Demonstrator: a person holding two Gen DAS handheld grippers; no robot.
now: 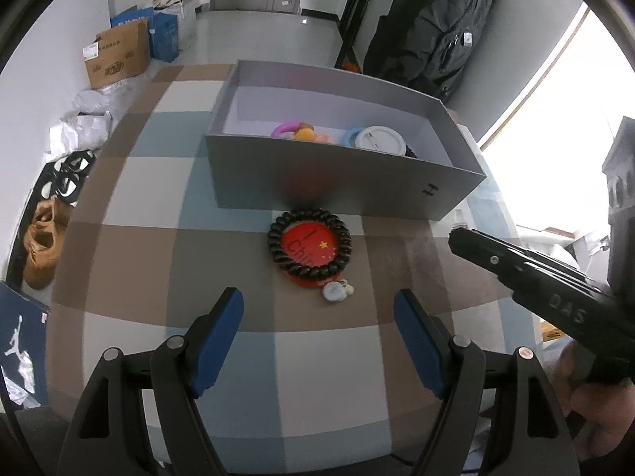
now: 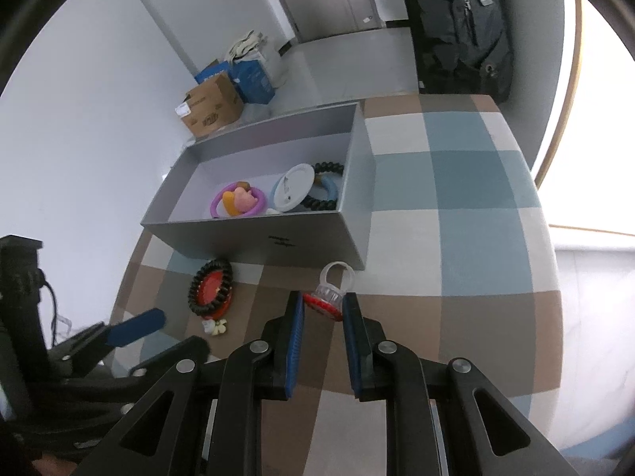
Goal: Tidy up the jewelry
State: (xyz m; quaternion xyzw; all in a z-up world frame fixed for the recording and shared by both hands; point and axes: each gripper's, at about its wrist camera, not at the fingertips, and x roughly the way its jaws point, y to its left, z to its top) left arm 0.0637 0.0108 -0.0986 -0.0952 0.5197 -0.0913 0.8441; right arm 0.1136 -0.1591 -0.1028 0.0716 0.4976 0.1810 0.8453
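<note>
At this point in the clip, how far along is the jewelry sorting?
Partly done. The grey box already holds a purple ring, a white disc and black beads. The right tool grips a clear plastic ring. Left on the table: the dark bead bracelet around a red badge and a small charm; the left tool is open.

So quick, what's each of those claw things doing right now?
Left gripper: open, holding nothing, over the table in front of the black bracelet.
Right gripper: closed on a clear plastic ring.
</note>
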